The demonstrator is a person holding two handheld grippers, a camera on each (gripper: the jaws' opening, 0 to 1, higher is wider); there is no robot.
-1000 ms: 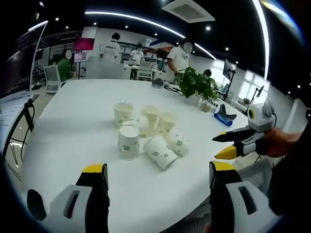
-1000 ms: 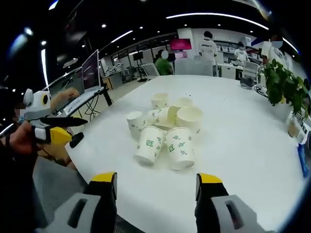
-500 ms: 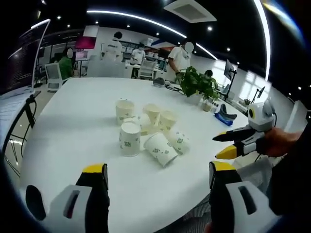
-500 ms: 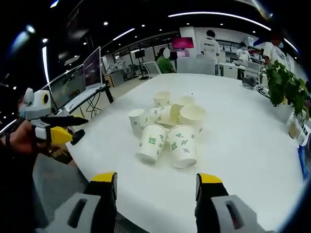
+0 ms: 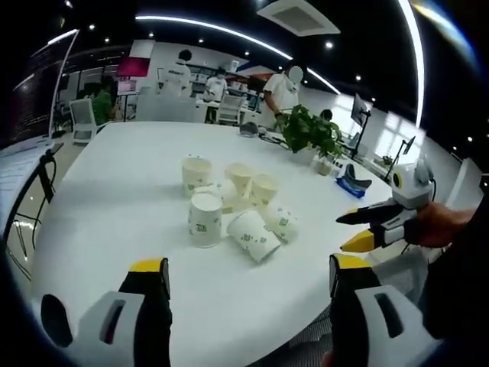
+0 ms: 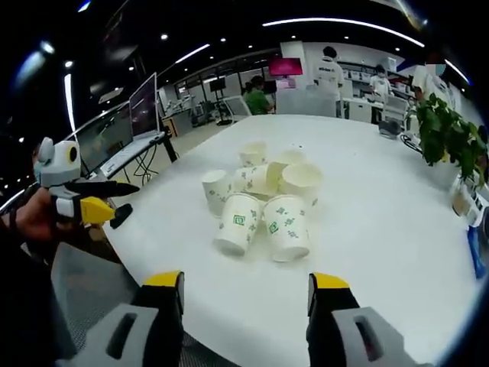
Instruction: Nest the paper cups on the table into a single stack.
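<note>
Paper cups (image 5: 229, 206): clustered near the middle of the white table (image 5: 114, 214), some upright, some tipped on their sides, touching or just beside one another; not yet stacked.
Upright cups: one printed cup (image 5: 204, 220) standing mouth-down at the near edge of the cluster in the left gripper view; three open-mouthed ones behind it, e.g. (image 5: 195, 176).
Lying cups: two on their sides (image 5: 254, 238) and (image 5: 280, 224), printed with green marks; in the right gripper view the same pair nearest, (image 6: 238, 223) and (image 6: 288, 228).
Left hand-held gripper (image 5: 243, 294): jaws wide apart, nothing between them, short of the cluster; seen from the side in the right gripper view (image 6: 107, 200), off the table's edge.
Right hand-held gripper (image 6: 238, 300): jaws wide apart, holding nothing, pointed at the cluster; seen in the left gripper view (image 5: 353, 231), jaws parted there too.
Step in hand: likely the approach for a first pick.
Doing it well: best to take a lying cup by its side wall with a light squeeze to avoid crushing the paper, turn it mouth-up, then lower it straight into an upright cup steadied by the other gripper.
Risk: thin cups likely to slide or roll on the smooth top if nudged.
Table: white, glossy, rounded edge.
Room: open office, ceiling light strips, potted plant (image 5: 309, 131) at the far side, a monitor (image 6: 144, 107), people standing in the background.
</note>
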